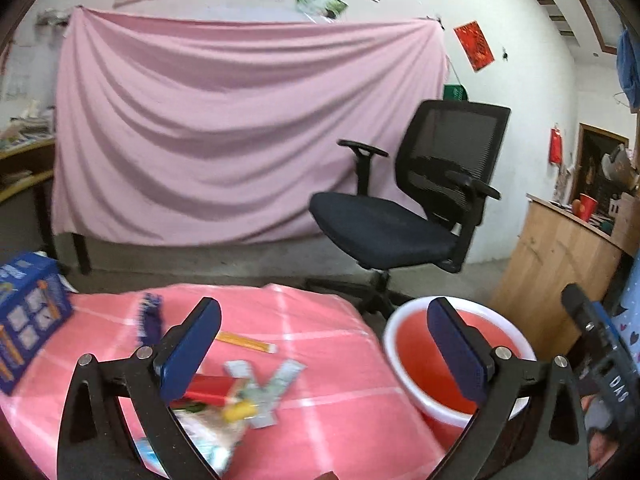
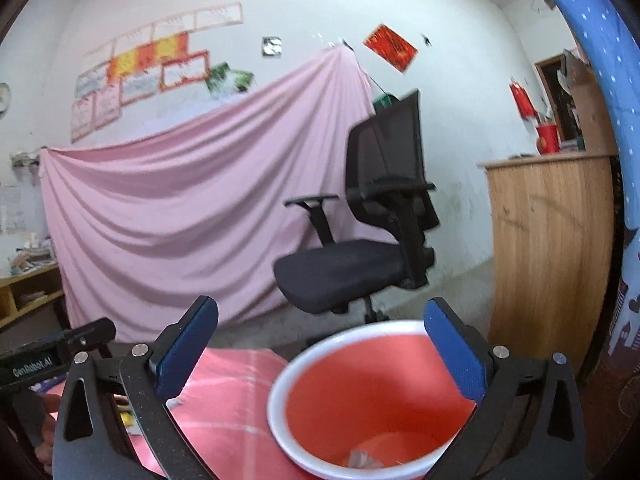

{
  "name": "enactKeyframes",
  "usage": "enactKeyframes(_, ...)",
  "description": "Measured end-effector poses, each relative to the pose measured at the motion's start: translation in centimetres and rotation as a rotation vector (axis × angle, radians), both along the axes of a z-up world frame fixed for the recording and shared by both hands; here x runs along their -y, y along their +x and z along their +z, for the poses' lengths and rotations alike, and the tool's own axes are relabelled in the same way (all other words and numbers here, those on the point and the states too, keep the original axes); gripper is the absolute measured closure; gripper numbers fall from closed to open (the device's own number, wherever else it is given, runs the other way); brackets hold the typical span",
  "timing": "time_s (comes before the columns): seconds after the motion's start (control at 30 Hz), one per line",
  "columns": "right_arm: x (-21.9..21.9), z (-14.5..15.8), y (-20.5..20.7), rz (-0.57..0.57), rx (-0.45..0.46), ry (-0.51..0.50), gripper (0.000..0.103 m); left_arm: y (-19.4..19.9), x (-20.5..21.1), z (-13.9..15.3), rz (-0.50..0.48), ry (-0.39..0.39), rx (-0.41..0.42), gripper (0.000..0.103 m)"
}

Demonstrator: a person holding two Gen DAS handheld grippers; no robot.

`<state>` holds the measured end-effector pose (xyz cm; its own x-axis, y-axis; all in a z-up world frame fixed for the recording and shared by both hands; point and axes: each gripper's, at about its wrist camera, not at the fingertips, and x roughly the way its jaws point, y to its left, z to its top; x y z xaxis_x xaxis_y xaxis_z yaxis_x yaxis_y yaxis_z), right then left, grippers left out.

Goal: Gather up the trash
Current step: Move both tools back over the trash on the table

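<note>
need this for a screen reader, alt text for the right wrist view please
The open right gripper hangs empty over a red bin with a white rim, a scrap of trash at its bottom. Left of the bin lies a pink cloth; behind stand a black chair and a pink sheet.

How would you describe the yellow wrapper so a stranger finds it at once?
Start at the pink checked tablecloth. The yellow wrapper lies flat beyond the wrapper pile. It alone is a long, narrow yellow strip.
</note>
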<state>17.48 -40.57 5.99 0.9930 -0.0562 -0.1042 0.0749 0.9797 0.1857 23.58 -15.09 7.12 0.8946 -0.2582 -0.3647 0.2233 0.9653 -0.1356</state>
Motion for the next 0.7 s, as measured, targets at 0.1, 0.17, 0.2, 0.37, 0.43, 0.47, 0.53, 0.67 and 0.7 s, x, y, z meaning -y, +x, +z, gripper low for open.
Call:
enactKeyframes(0.1, -1.5, 0.5, -0.4, 0.040, 0.039, -0.023, 0.000, -1.6, -1.9, 0.1, 0.049, 0.003, 0.043, 0.002)
enactKeyframes(0.17, -2.4, 0.8, -0.7, 0.062, 0.063, -0.037, 0.000, -2.7, -3.4, 0.2, 0.084, 0.001, 0.069, 0.002)
enactKeyframes(0.2, -2.9, 0.9, -0.9, 0.074, 0.075, -0.042, 0.000, -3.0, -3.9, 0.2, 0.097, 0.002, 0.078, 0.002)
enactKeyframes(0.37, -5.3, 1.0, -1.8, 0.123, 0.109, -0.071, 0.000, -5.8, -7.3, -0.1, 0.181, 0.027, 0.140, 0.002)
enactKeyframes(0.43, -6.3, 1.0, -1.9, 0.145, 0.112, -0.084, 0.000, -6.7, -8.3, -0.2, 0.205, 0.037, 0.153, 0.002)
enactKeyframes(0.47, -6.9, 0.9, -1.9, 0.158, 0.116, -0.095, 0.000, -7.2, -8.9, -0.3, 0.219, 0.044, 0.162, 0.002)
enactKeyframes(0.53, -7.8, 0.8, -2.1, 0.176, 0.123, -0.112, 0.000, -7.6, -9.6, -0.5, 0.238, 0.053, 0.174, 0.002)
enactKeyframes(0.67, -9.8, 0.5, -2.3, 0.222, 0.132, -0.155, 0.000, -8.6, -11.3, -1.1, 0.268, 0.069, 0.181, 0.002)
enactKeyframes(0.7, -10.1, 0.4, -2.3, 0.233, 0.129, -0.162, 0.000, -8.9, -11.6, -1.3, 0.274, 0.071, 0.180, 0.002)
